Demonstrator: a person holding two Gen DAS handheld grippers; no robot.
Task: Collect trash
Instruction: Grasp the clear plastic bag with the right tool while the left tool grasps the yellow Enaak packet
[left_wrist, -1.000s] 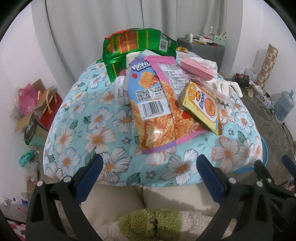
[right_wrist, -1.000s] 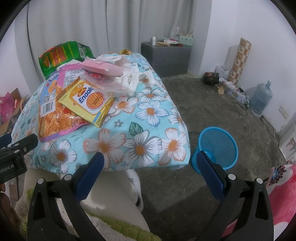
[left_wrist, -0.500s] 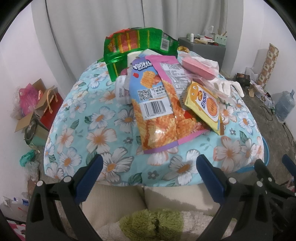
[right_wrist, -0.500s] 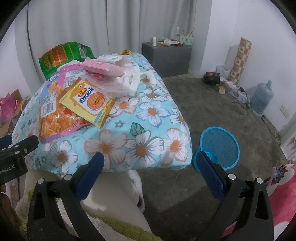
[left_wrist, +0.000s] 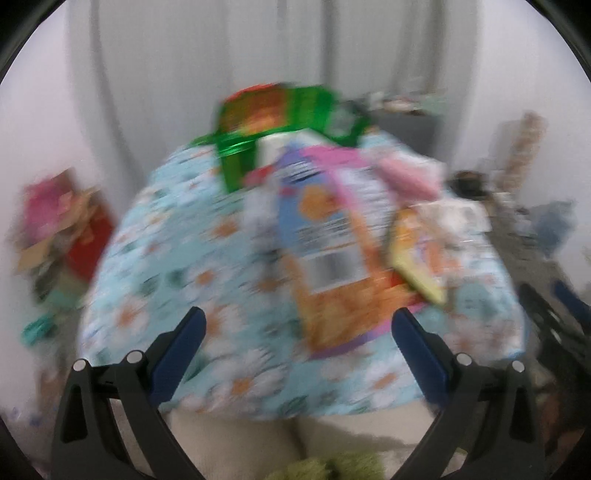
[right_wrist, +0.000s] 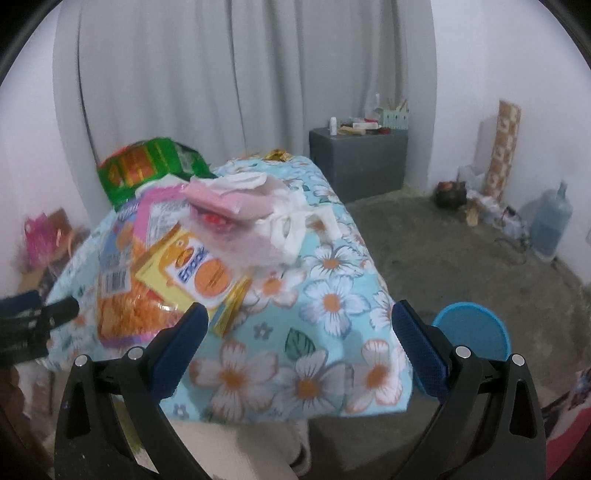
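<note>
Snack wrappers lie piled on a table under a flowered blue cloth (right_wrist: 325, 332). An orange-and-purple chip bag (left_wrist: 332, 258) lies nearest, a yellow biscuit pack (right_wrist: 199, 273) beside it, a green bag (right_wrist: 147, 166) at the back, and a pink pack with white tissue (right_wrist: 240, 199) on top. The left wrist view is blurred. My left gripper (left_wrist: 297, 332) is open in front of the chip bag, holding nothing. My right gripper (right_wrist: 297, 332) is open before the cloth's near corner, also empty. A blue mesh bin (right_wrist: 472, 332) stands on the floor to the right.
A grey cabinet (right_wrist: 358, 162) with small items stands by the curtain. A water jug (right_wrist: 550, 225) and clutter line the right wall. Boxes and bags (left_wrist: 59, 229) are heaped on the left floor. The left gripper's arm (right_wrist: 33, 325) shows at the right view's left edge.
Both grippers have risen and tilted up, so the table sits lower in view. The left view is smeared by motion. The trash has not moved.
</note>
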